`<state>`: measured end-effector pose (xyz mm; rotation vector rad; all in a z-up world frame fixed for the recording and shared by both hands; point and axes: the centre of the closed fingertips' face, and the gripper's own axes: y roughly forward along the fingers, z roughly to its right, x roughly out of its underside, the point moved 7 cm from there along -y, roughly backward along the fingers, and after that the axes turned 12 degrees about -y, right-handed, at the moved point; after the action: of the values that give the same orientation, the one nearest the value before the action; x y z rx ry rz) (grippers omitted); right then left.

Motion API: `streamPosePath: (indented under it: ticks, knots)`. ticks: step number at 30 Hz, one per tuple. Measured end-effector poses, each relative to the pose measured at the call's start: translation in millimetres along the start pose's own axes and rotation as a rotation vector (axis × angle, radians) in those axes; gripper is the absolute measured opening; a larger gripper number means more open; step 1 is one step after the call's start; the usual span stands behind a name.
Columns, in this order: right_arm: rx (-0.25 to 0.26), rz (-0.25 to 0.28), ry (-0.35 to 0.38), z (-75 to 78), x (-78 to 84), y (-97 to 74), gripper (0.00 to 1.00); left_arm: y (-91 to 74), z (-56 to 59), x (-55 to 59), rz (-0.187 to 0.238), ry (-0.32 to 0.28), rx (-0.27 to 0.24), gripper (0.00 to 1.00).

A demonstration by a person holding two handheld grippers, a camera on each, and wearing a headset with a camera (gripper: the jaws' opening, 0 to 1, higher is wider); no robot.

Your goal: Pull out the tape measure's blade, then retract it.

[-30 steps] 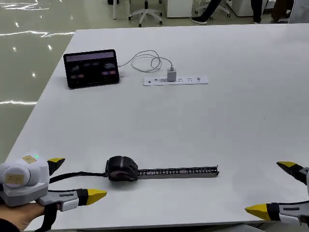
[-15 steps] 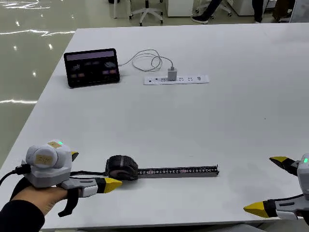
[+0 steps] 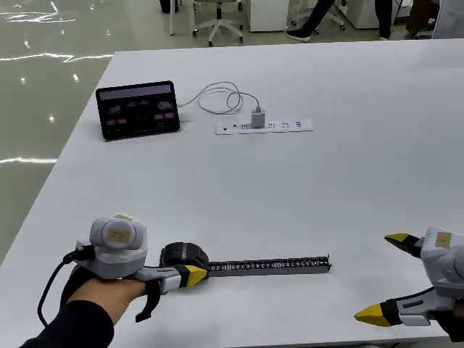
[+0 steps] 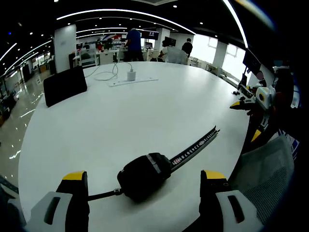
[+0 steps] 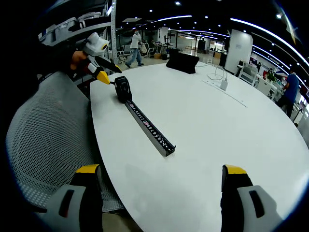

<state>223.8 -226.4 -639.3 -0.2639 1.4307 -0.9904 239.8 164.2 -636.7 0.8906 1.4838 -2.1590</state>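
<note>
A black tape measure case (image 3: 183,255) lies near the white table's front edge, its blade (image 3: 268,266) drawn out flat to the right and ending at a hook (image 3: 328,262). My left gripper (image 3: 187,265) is open, and its yellow-tipped fingers straddle the case (image 4: 144,175) without closing on it. A black strap trails from the case toward that gripper (image 4: 143,180). My right gripper (image 3: 386,276) stands open at the front right, apart from the blade's end (image 5: 166,149). From the right gripper view, the case (image 5: 122,88) and the left gripper (image 5: 99,72) lie far off.
A dark tablet (image 3: 138,109) stands at the back left. A white power strip (image 3: 264,125) with a charger and coiled cable (image 3: 221,93) lies behind the middle. A mesh chair (image 5: 43,140) sits just off the table's front edge (image 3: 290,335).
My left gripper has moved right from the table's left corner until its fingers stand on either side of the case. The right gripper has risen slightly. The tape has not moved.
</note>
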Motion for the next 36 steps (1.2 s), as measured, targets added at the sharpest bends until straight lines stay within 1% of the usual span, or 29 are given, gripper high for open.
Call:
streamPosePath:
  ticks: [1, 2, 3, 4, 5, 6, 8, 9, 11, 12, 15, 17, 18, 20, 23, 24, 25, 27, 29, 31, 33, 34, 36]
  knots:
    - [-0.003, -0.002, -0.006, 0.7, -2.0, 1.6, 0.99, 2.3, 1.2, 0.6, 0.001, -0.003, -0.005, 0.92]
    - [-0.009, -0.006, -0.014, 2.8, -3.0, 3.9, 0.99, 5.4, 2.3, 1.7, 0.006, -0.023, -0.014, 0.92]
    - [-0.013, -0.01, -0.02, 4.0, -3.6, 5.8, 0.99, 7.7, 4.1, 3.5, -0.001, -0.053, -0.01, 0.91]
    - [-0.017, -0.013, -0.025, 5.7, -4.2, 7.7, 0.99, 10.6, 7.6, 6.3, -0.017, -0.109, 0.0, 0.9]
    - [-0.022, -0.014, -0.032, 8.1, -4.9, 10.7, 0.99, 14.4, 8.9, 7.5, -0.012, -0.151, -0.004, 0.9]
    - [-0.026, -0.015, -0.036, 9.9, -5.5, 12.8, 0.99, 17.2, 9.0, 7.1, 0.004, -0.157, -0.011, 0.9]
    - [-0.035, -0.021, -0.046, 7.9, -9.9, 18.2, 0.99, 21.8, 11.2, 8.8, 0.014, -0.154, -0.026, 0.89]
    - [-0.04, -0.023, -0.051, 11.2, -9.5, 20.0, 0.99, 23.0, 12.2, 8.5, 0.028, -0.15, -0.034, 0.88]
    - [-0.056, -0.029, -0.064, 14.1, -10.4, 25.4, 0.98, 24.1, 14.6, 8.4, 0.043, -0.147, -0.053, 0.87]
    - [-0.066, -0.035, -0.072, 14.9, -11.1, 28.8, 0.98, 24.3, 14.8, 6.8, 0.068, -0.151, -0.064, 0.87]
    - [-0.088, -0.05, -0.097, 15.7, -13.5, 37.1, 0.97, 25.2, 15.2, 6.1, 0.086, -0.168, -0.065, 0.84]
    - [-0.099, -0.056, -0.108, 16.7, -14.1, 42.9, 0.96, 26.2, 15.6, 7.0, 0.088, -0.174, -0.064, 0.79]
    - [-0.109, -0.058, -0.112, 17.4, -14.9, 47.0, 0.95, 28.3, 14.4, 9.9, 0.073, -0.18, -0.069, 0.77]
    - [-0.131, -0.058, -0.122, 17.4, -17.0, 53.9, 0.92, 29.7, 13.5, 12.6, 0.068, -0.193, -0.072, 0.76]
    - [-0.168, -0.078, -0.163, 16.4, -19.1, 62.3, 0.89, 30.9, 11.5, 13.9, 0.071, -0.203, -0.085, 0.74]
    - [-0.18, -0.08, -0.177, 16.5, -19.5, 64.7, 0.86, 31.0, 11.2, 14.0, 0.075, -0.2, -0.089, 0.73]
    - [-0.207, -0.087, -0.196, 15.2, -20.9, 66.6, 0.83, 31.9, 11.1, 15.0, 0.077, -0.195, -0.092, 0.72]
    - [-0.222, -0.094, -0.209, 17.6, -21.5, 71.6, 0.75, 34.5, 11.6, 17.4, 0.078, -0.185, -0.1, 0.72]
    - [-0.238, -0.101, -0.226, 19.0, -22.2, 74.4, 0.71, 37.0, 11.7, 18.3, 0.079, -0.176, -0.105, 0.73]
    - [-0.261, -0.127, -0.263, 21.0, -19.8, 78.1, 0.62, 39.2, 11.9, 18.7, 0.084, -0.176, -0.107, 0.74]
    - [-0.281, -0.136, -0.264, 20.4, -18.8, 81.8, 0.54, 42.5, 11.9, 20.4, 0.081, -0.171, -0.119, 0.76]
    - [-0.286, -0.143, -0.271, 20.5, -17.8, 83.2, 0.53, 43.1, 13.2, 20.9, 0.076, -0.159, -0.119, 0.77]
    - [-0.299, -0.16, -0.275, 21.4, -15.0, 87.0, 0.51, 46.3, 15.3, 21.5, 0.081, -0.138, -0.115, 0.81]
